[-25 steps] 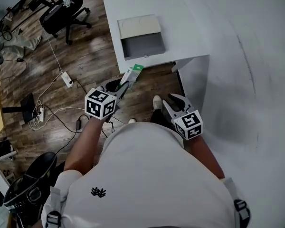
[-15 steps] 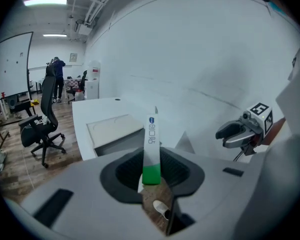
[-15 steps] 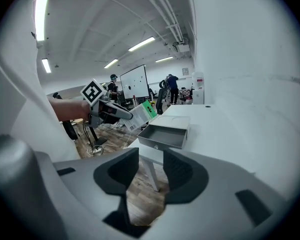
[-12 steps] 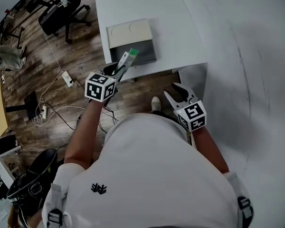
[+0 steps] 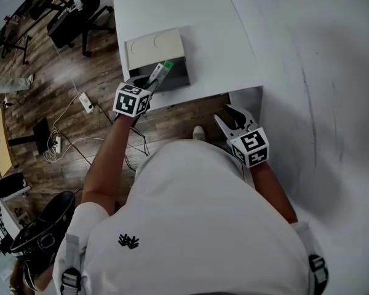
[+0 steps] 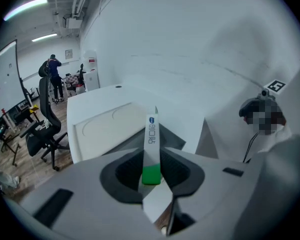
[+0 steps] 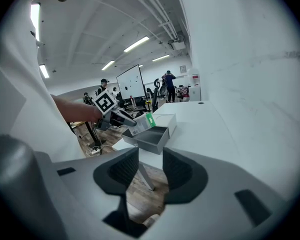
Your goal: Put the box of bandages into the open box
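White card with a green end is what my left tool [image 5: 150,83] is pinching. It is the box of bandages [image 6: 151,134], a slim flat carton with blue print along its narrow edge, and the jaws are pressed on its two broad faces near the green end. It juts out past the tips, tilted upward. Its far end hangs over the near rim of the open box [image 5: 177,79] straight ahead of the tool, and it is not yet inside. That open box is a shallow grey tray at the edge of the counter [image 5: 190,17], with its pale lid [image 5: 155,47] lying just beyond it. I judge the carton to be very light and fairly stiff along its length, but thin-walled. A hard squeeze on the faces would dent it, and its smooth skin could slide if the tool loosens early. Holding it low across the flat faces, as it is held now, seems right, since that leaves the long free end to go in first. My right tool [image 5: 235,117] hangs well off to the side near the counter's corner. Its jaws have just been opening, and they stand spread with nothing between them.
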